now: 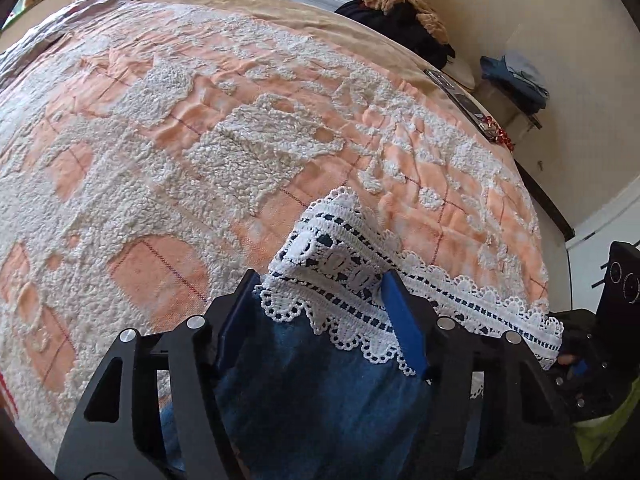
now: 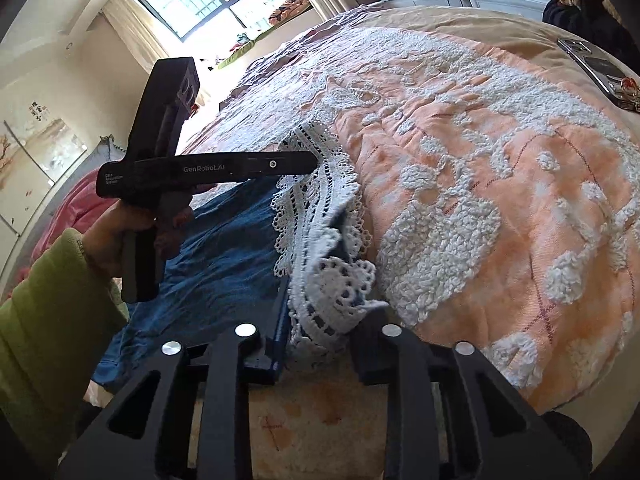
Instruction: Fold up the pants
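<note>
Left gripper [image 1: 326, 312]: fingers [image 1: 404, 320] partway apart, lace hem [image 1: 340, 264] of the blue pants [image 1: 312, 380] bunched up between them; the right pad touches the lace, but a firm clamp cannot be confirmed. Denim runs back under the fingers toward the camera.

Right gripper [image 2: 320, 332]: fingers [image 2: 276, 344] narrowed around a fold of the same lace hem [image 2: 320, 240], which fills the gap between the pads; reads as clamped.

Pants [image 2: 208, 264] lie on the bed [image 2: 500, 160], on an orange-and-white tufted cover, left of the right fingers. A hand [image 2: 132, 232] in a green sleeve [image 2: 48, 320] holds the left gripper [image 2: 312, 164], tips at the hem.
</note>
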The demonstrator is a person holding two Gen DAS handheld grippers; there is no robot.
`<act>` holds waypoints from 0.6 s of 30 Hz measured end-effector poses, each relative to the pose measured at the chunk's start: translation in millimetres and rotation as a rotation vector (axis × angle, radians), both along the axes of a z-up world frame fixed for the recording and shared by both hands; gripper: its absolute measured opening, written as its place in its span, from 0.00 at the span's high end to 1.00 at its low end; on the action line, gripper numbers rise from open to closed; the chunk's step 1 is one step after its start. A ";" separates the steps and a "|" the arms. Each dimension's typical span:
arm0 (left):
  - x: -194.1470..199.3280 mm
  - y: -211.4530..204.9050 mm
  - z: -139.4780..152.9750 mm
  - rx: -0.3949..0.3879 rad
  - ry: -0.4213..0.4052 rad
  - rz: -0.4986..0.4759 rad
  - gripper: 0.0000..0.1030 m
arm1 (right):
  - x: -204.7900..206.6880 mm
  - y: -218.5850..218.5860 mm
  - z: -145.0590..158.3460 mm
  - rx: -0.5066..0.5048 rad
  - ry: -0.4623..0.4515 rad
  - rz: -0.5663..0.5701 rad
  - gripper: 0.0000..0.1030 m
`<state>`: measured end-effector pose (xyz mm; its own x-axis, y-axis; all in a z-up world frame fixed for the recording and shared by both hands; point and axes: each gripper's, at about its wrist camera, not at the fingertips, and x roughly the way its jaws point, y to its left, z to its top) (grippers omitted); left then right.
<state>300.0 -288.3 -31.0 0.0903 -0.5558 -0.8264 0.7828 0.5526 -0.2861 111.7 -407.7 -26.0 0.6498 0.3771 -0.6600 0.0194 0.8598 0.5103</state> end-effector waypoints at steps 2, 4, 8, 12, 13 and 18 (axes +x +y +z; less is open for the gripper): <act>4.4 4.9 -2.6 -0.033 0.028 0.002 0.53 | 0.9 0.9 1.3 0.002 -0.007 0.009 0.82; 8.7 10.9 -2.2 -0.044 0.025 0.027 0.72 | 0.8 2.5 1.9 0.002 -0.010 0.015 0.83; 3.4 15.5 5.4 -0.066 -0.012 0.026 0.82 | 0.8 1.6 2.8 0.008 -0.019 0.007 0.84; -2.8 25.1 23.9 -0.110 -0.036 0.027 0.84 | -5.9 5.0 14.0 -0.001 -0.086 0.017 0.85; -3.6 31.3 31.8 -0.133 -0.038 0.028 0.84 | -8.7 6.6 18.3 -0.010 -0.106 0.023 0.85; -11.5 71.9 71.1 -0.240 -0.062 0.045 0.84 | -18.6 24.5 47.3 -0.037 -0.214 0.072 0.85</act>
<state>288.5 -216.4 40.0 0.1654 -0.7294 -0.6638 0.7790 0.5093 -0.3656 93.1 -383.2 21.4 0.7485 0.4058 -0.5244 -0.1480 0.8731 0.4645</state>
